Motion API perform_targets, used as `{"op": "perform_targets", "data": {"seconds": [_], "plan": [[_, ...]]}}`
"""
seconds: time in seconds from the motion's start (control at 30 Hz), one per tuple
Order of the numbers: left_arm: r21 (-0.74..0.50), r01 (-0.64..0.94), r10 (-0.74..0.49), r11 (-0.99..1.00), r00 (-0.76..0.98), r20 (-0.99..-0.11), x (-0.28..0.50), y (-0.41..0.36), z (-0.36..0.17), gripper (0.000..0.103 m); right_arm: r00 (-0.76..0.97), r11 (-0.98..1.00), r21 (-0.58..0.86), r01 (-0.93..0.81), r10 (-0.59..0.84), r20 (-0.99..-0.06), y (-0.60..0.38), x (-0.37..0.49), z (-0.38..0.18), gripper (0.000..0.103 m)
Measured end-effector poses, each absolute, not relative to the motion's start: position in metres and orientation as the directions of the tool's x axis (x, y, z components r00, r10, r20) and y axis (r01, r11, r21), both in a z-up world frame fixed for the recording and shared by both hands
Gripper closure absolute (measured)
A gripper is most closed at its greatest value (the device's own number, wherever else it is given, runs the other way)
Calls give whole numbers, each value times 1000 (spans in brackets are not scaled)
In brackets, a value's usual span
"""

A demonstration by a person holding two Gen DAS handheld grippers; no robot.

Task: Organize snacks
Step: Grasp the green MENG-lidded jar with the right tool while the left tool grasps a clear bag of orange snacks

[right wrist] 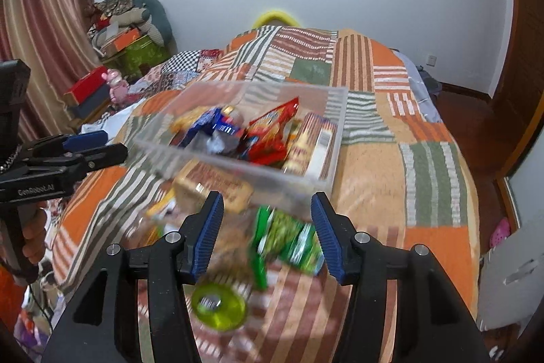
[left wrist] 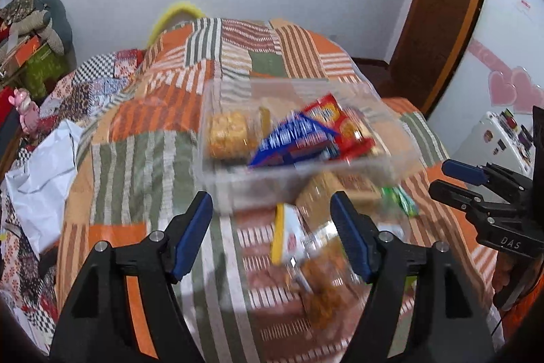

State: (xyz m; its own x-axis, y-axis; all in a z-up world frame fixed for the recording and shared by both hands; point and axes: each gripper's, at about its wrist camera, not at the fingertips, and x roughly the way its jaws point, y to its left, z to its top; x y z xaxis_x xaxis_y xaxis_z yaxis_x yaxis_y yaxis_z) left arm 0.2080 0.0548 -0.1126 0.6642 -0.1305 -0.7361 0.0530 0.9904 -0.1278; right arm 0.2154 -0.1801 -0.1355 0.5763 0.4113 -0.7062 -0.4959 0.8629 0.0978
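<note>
A clear plastic box sits on the patchwork bedspread and holds a blue packet, a red packet and biscuit packs. Loose snacks lie in front of it: a yellow-white packet, a clear bag of brown snacks, a green packet and a green round tin. My left gripper is open above the loose snacks and also shows in the right wrist view. My right gripper is open over the green packet and also shows in the left wrist view.
The bedspread covers a bed. White cloth lies at its left edge. Boxes and soft toys are piled by the wall at left. A wooden door stands at right.
</note>
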Motion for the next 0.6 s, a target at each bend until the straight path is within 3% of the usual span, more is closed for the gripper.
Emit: {"op": "perform_targets", "data": {"seconds": [0.6], "plan": [[-246, 65, -239, 967, 563, -791, 185, 27, -164, 27, 429, 834, 156, -529, 422, -798, -161, 194, -197, 47]]}}
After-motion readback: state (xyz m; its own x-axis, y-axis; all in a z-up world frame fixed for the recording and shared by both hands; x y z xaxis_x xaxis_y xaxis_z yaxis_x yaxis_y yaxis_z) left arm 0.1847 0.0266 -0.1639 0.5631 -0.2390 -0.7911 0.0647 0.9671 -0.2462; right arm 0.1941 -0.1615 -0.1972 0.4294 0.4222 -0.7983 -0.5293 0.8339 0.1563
